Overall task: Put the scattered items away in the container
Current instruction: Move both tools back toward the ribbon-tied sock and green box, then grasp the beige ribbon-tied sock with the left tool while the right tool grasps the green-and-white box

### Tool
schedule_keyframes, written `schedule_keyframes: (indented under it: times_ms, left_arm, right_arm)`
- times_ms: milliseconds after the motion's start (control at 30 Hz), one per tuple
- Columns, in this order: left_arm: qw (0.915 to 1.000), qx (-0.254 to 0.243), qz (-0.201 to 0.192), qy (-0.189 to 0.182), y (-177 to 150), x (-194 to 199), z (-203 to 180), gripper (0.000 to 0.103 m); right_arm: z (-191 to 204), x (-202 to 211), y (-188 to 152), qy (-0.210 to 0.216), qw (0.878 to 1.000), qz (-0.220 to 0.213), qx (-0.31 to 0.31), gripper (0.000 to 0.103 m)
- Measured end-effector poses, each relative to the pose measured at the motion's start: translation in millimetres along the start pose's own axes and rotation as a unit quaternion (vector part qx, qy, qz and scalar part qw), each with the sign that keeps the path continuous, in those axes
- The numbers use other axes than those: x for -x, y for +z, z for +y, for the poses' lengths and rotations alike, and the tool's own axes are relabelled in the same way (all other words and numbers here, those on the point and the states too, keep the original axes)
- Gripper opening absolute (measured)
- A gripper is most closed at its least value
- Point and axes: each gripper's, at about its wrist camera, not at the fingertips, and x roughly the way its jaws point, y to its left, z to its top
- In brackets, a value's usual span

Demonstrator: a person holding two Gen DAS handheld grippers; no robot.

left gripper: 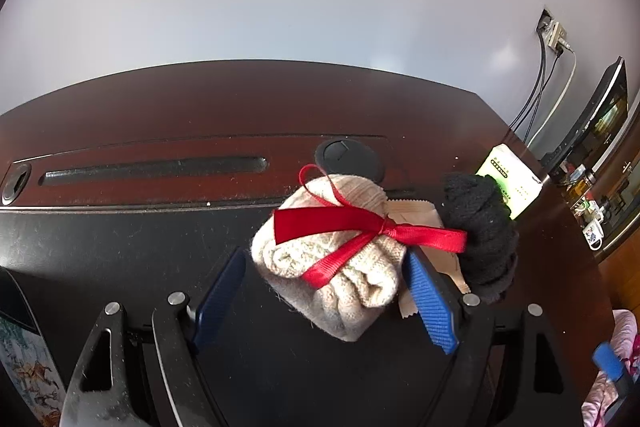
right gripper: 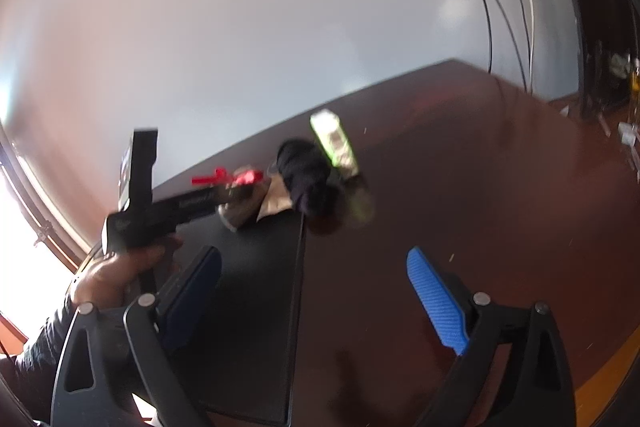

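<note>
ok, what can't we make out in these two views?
- Container: not identifiable in either view.
- Beige paper, left wrist: mostly covered by the sock bundle and black cloth.
- Green box, right wrist: blurred, label unreadable.
- Left gripper: contact with the bundle unclear.

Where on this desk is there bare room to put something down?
Bare: the black mat left of the beige knit bundle, and brown desk right of the green box. Crowded: bundle, black knit item and box sit bunched together.
</note>
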Motion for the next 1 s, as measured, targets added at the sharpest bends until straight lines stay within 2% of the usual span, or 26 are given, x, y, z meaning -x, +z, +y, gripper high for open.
schedule_keyframes:
  times_ms: [67, 133, 400, 600, 700, 867, 1000]
  left_arm:
    - [0.9999, -0.009, -0.009, 0.003, -1.7, 0.8, -0.9, 0.068]
    - [0.9998, -0.008, -0.020, 0.001, -3.5, 4.5, 1.5, 0.064]
    - [0.9992, -0.010, -0.018, -0.034, -9.1, 12.9, 14.5, 0.055]
    - [0.9985, -0.011, -0.025, -0.047, -12.8, 26.1, 22.1, 0.055]
    - [0.9980, -0.010, -0.030, -0.055, -15.2, 33.7, 25.7, 0.054]
    - [0.9970, -0.012, -0.038, -0.066, -20.0, 43.7, 26.1, 0.054]
    - [0.9958, -0.014, -0.043, -0.079, -22.1, 51.7, 22.8, 0.054]
  right_arm:
    - [-1.1, -3.1, -2.4, 0.001, 1.000, 0.005, -0.003, 0.096]
    - [-2.2, -6.3, -4.8, 0.002, 1.000, 0.010, -0.005, 0.096]
    - [-0.7, -6.6, 12.2, -0.022, 1.000, 0.005, 0.008, 0.096]
    - [8.2, -24.8, 34.4, -0.019, 0.999, 0.007, 0.025, 0.096]
    - [11.7, -40.1, 58.6, -0.026, 0.999, 0.004, 0.042, 0.096]
    - [2.0, -81.8, 101.2, -0.050, 0.998, 0.018, 0.044, 0.096]
    - [0.2, -112.1, 122.8, -0.064, 0.996, 0.032, 0.056, 0.095]
